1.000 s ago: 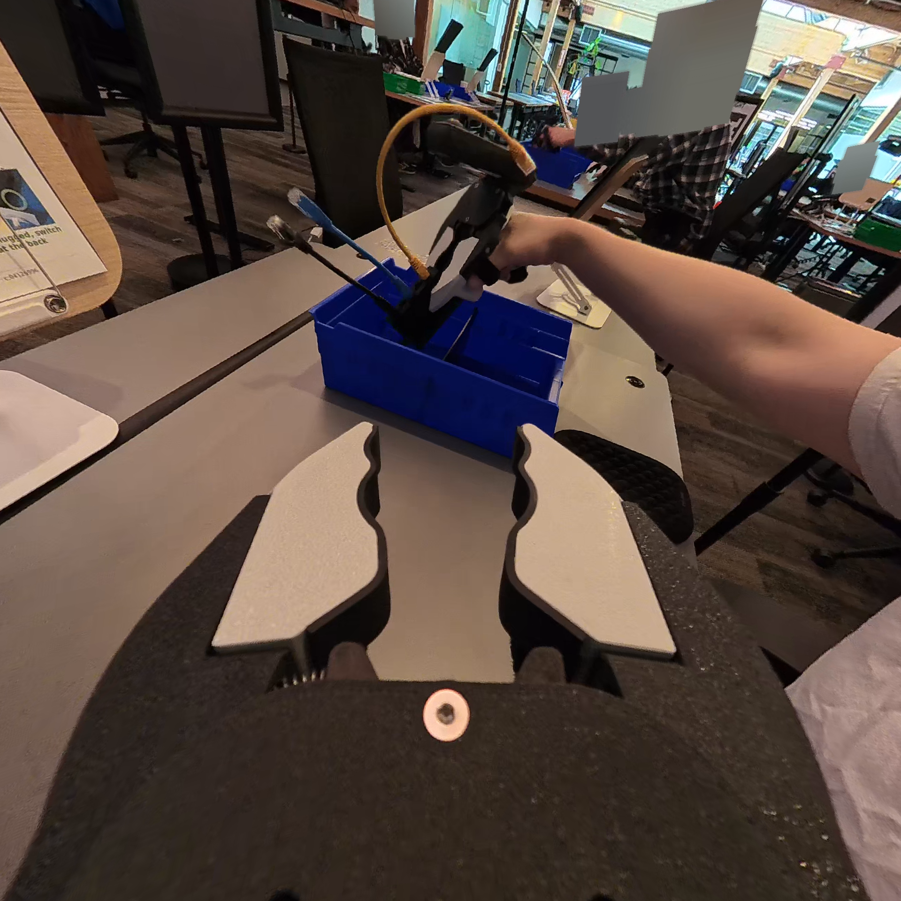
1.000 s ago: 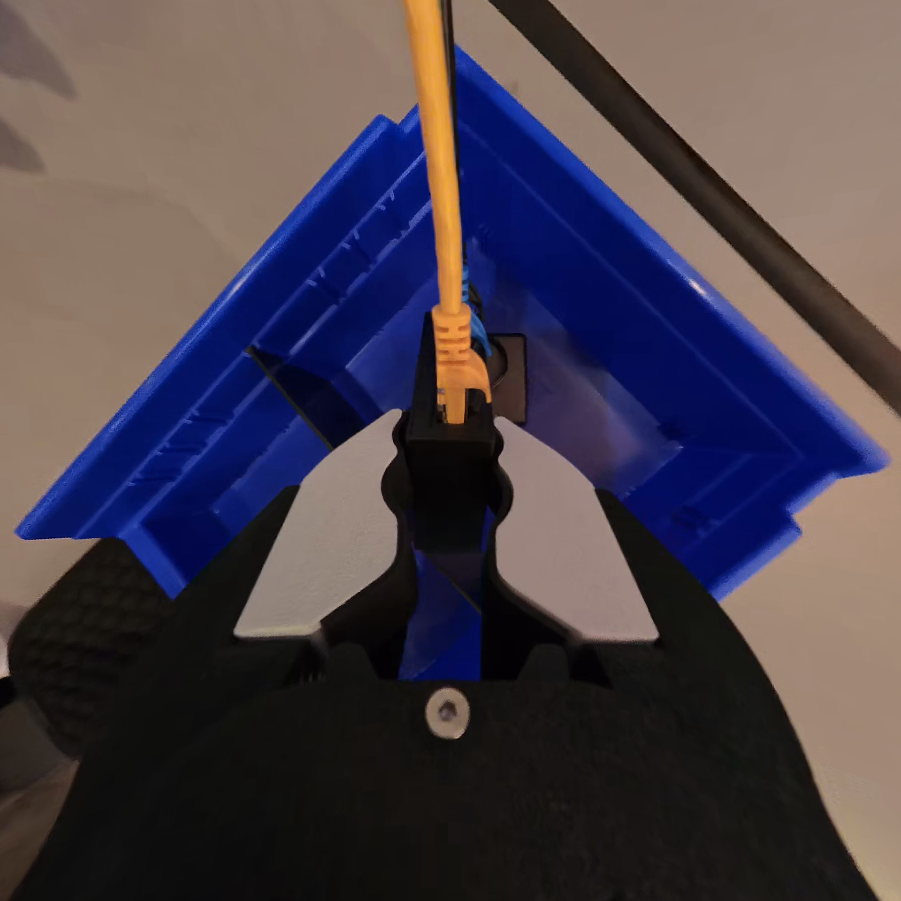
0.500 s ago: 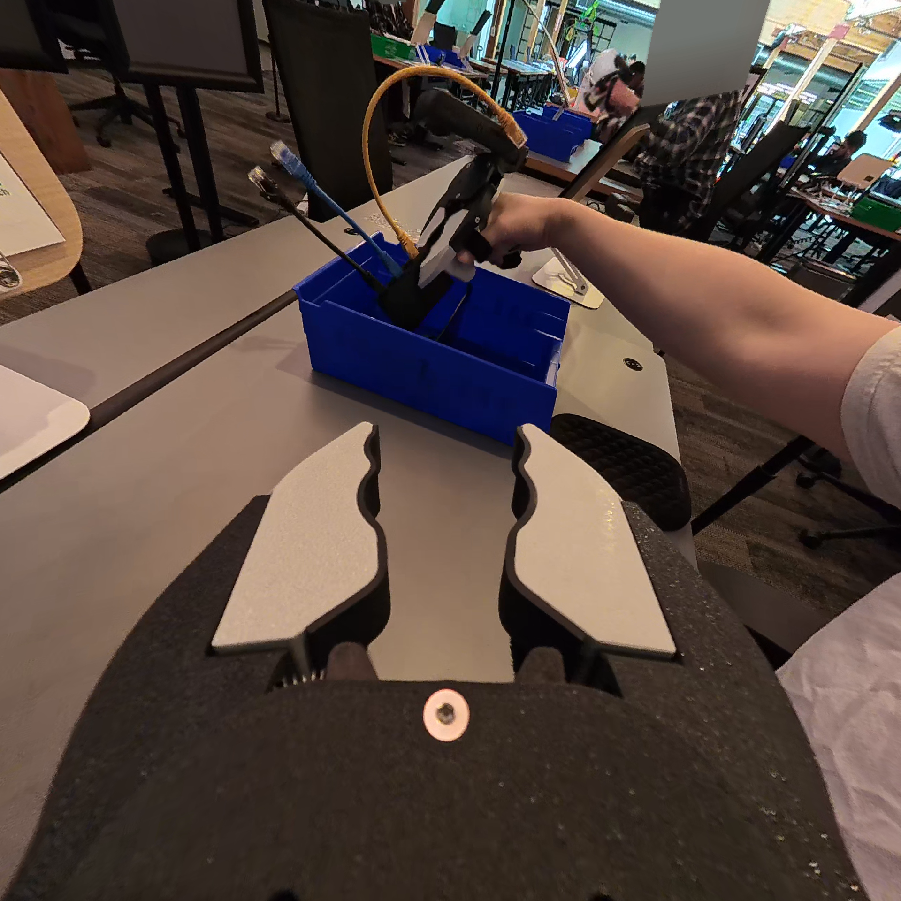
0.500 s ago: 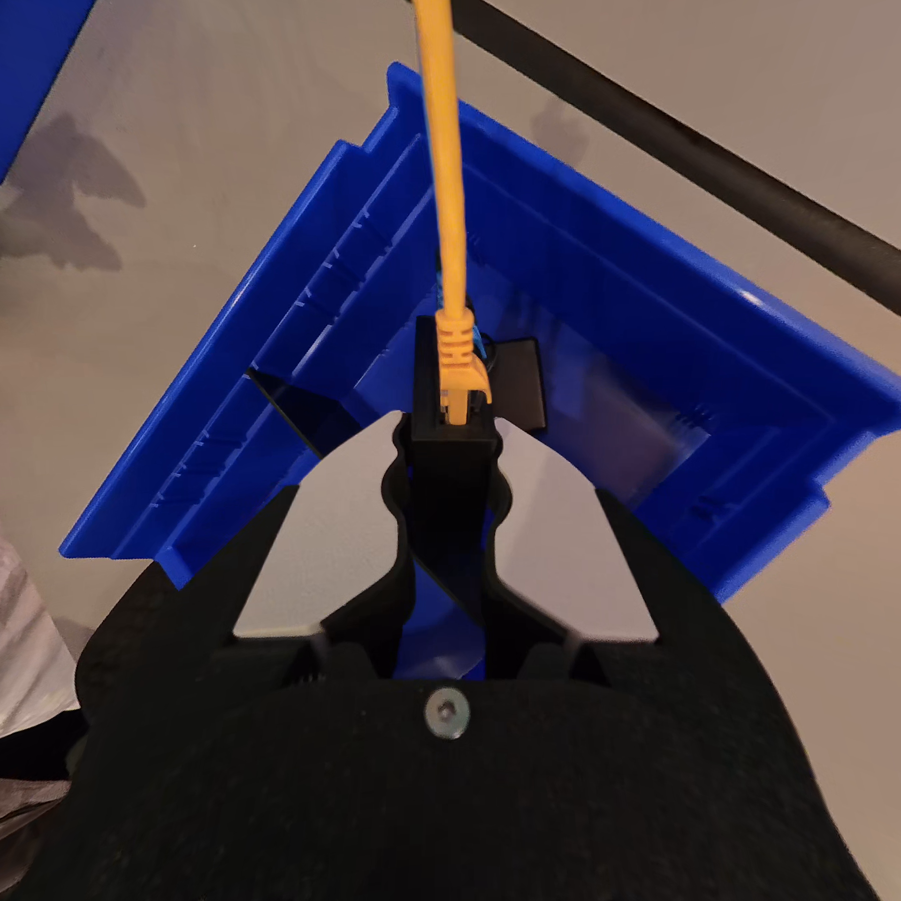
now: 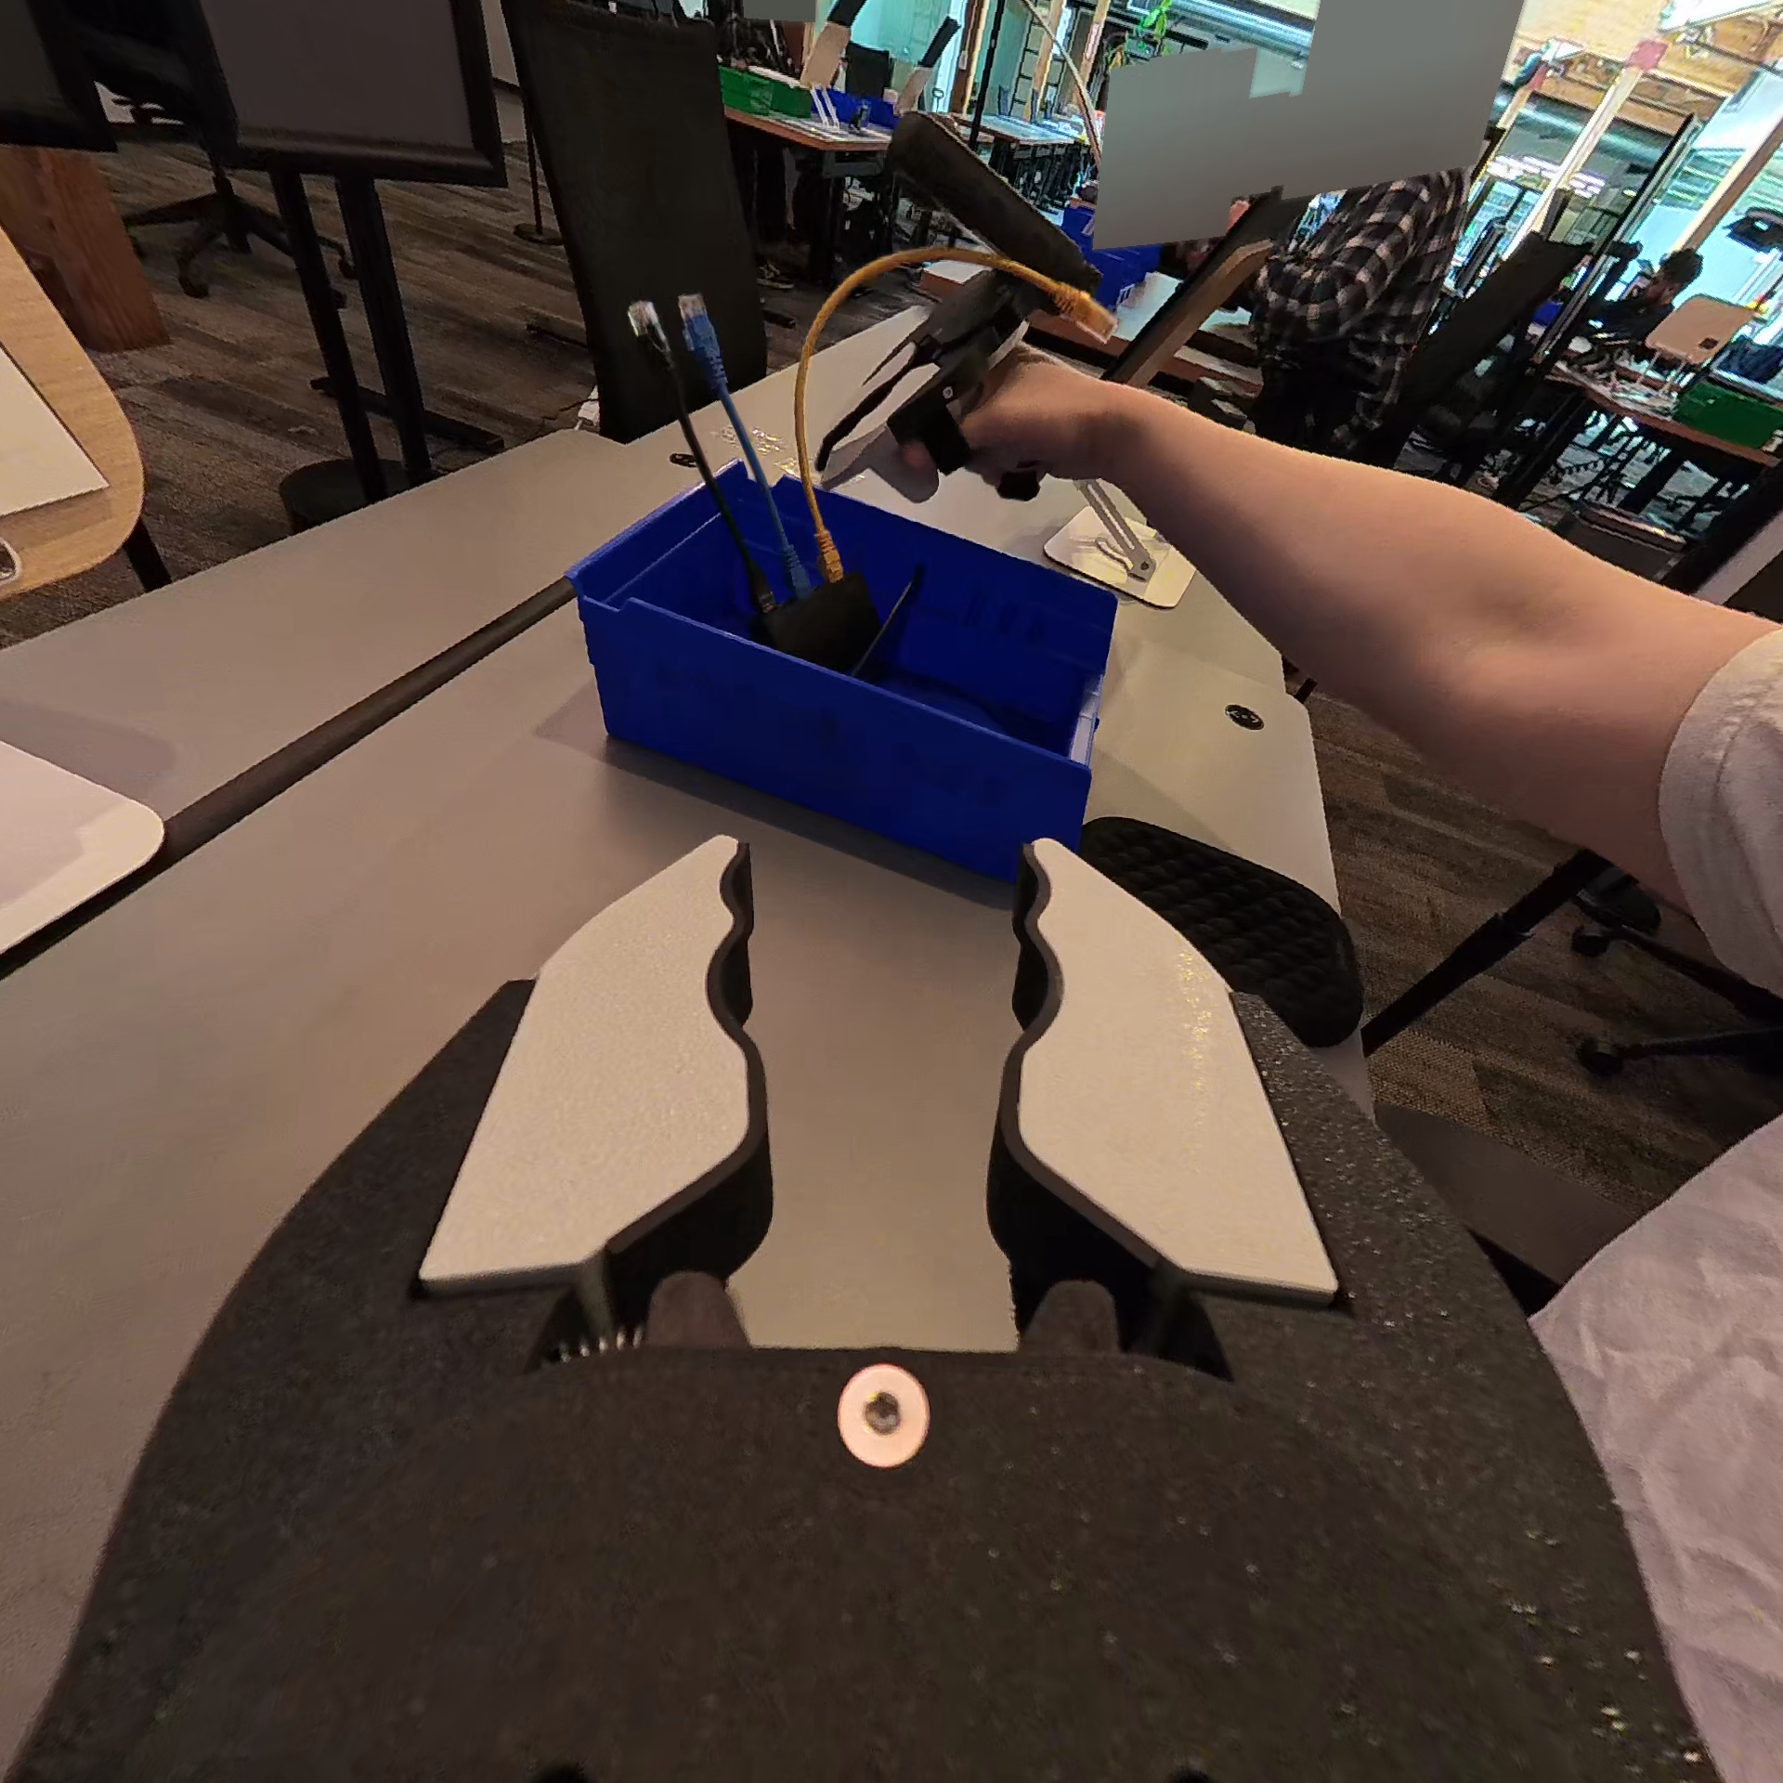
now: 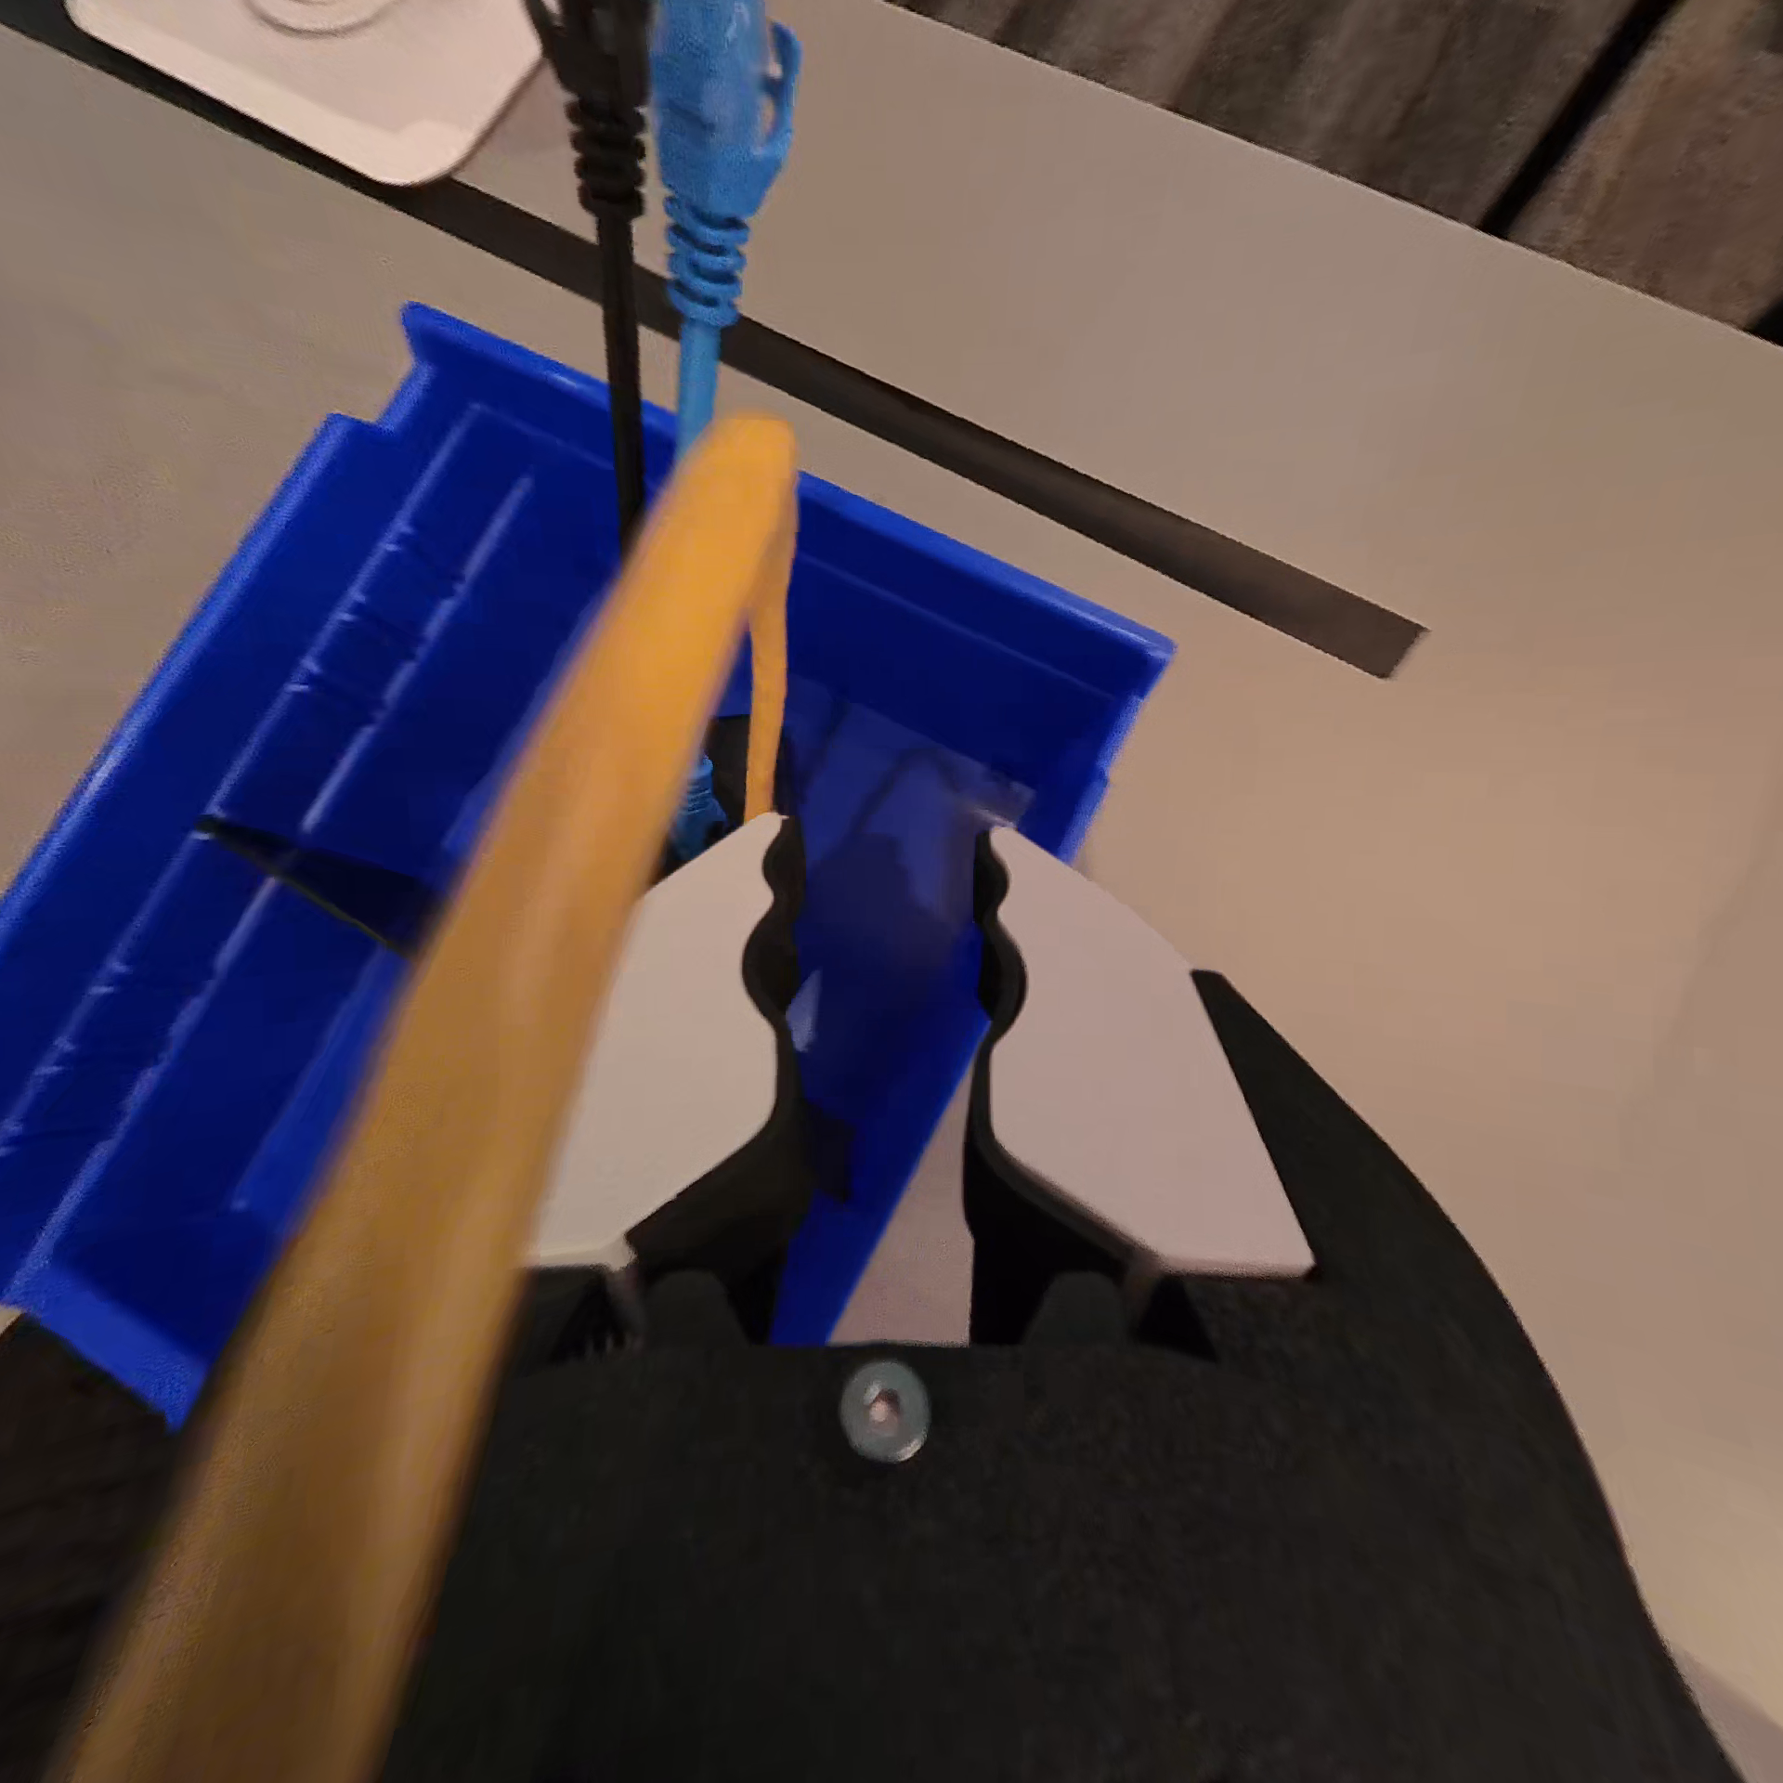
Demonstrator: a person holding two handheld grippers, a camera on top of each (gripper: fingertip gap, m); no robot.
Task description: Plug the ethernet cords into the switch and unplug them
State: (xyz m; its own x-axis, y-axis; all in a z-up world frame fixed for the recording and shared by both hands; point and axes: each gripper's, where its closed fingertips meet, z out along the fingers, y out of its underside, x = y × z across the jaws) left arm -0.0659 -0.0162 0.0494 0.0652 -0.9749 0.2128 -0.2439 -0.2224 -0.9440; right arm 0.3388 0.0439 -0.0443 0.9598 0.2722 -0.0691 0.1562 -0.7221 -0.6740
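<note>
Left gripper: grey flat-plate fingers spread apart, only bare grey tabletop showing between them, hovering just short of the near wall of the blue plastic divided bin. Right gripper: jaws parted, pads clear of everything, blue bin floor visible through the gap, so released, holding none of the cords. In the left wrist view the right gripper sits above the far rim of the bin, in a person's hand, fingers pointing down toward the bin. Small black box-shaped ethernet switch stands tilted inside the left compartment of the bin, beside a thin black divider. Three cords rise from its top: thin black ethernet cord, light blue ethernet cord, yellow-orange ethernet cord. All three look seated in the switch at their lower ends. Black and blue cords stick up nearly straight, their free clear plugs in the air above the bin. Yellow one arcs up and over the right gripper's body, its free plug hanging past the gripper. In the right wrist view the yellow cord crosses the left side of the frame close to the lens, blurred, passing outside the left finger, not between the pads. A black rubber strip runs across the table behind the bin; a black textured pad lies at the table edge near the bin's right corner.
</note>
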